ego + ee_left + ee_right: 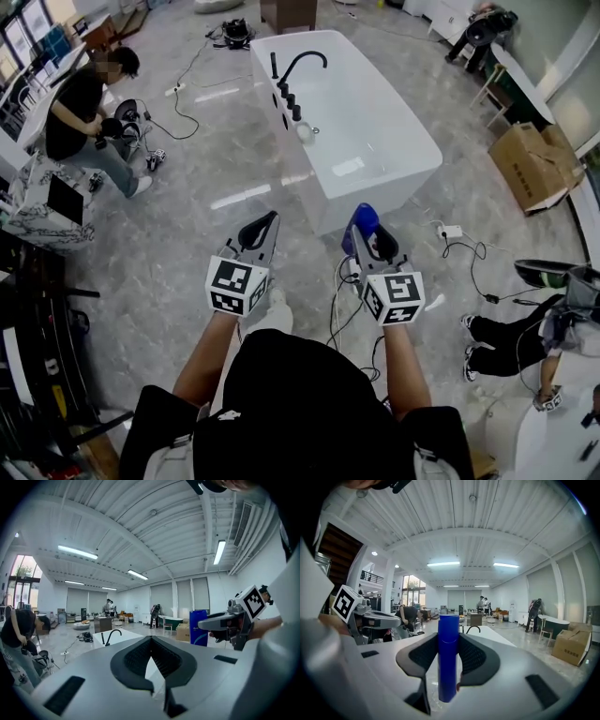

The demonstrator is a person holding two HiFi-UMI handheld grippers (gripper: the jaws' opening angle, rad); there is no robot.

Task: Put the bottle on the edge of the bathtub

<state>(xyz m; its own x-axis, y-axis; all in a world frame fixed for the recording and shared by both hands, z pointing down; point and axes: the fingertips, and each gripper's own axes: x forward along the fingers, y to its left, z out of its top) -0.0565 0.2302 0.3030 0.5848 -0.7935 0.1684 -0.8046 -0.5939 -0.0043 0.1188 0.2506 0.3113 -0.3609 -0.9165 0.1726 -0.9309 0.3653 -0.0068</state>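
Bottle (448,658), blue and upright, is clamped between the right gripper (367,232) jaws. The right gripper view shows both black pads (476,656) pressed on its sides, with its top standing above the jaw tips. Left gripper (259,232) jaws are together with nothing between them, per the left gripper view. Head view: both bare forearms reach forward from the torso, roughly parallel. The grippers sit side by side at about the same height, marker cubes up, both pointing at the near end of the white bathtub (424,141). Bottle is over the grey polished floor (187,244), just short of the tub's near end, clear of the rim. Black faucet (302,62) stands on the tub's long edge at view left. Only the head view gives the layout: seated person (80,112) at left, cardboard box (532,164) at right, white power strip (452,231) with cables near the tub's near corner. Left gripper view adds a side look at the right gripper holding the bottle. Right gripper view adds ceiling lights (445,564) and people standing (483,603) far back.
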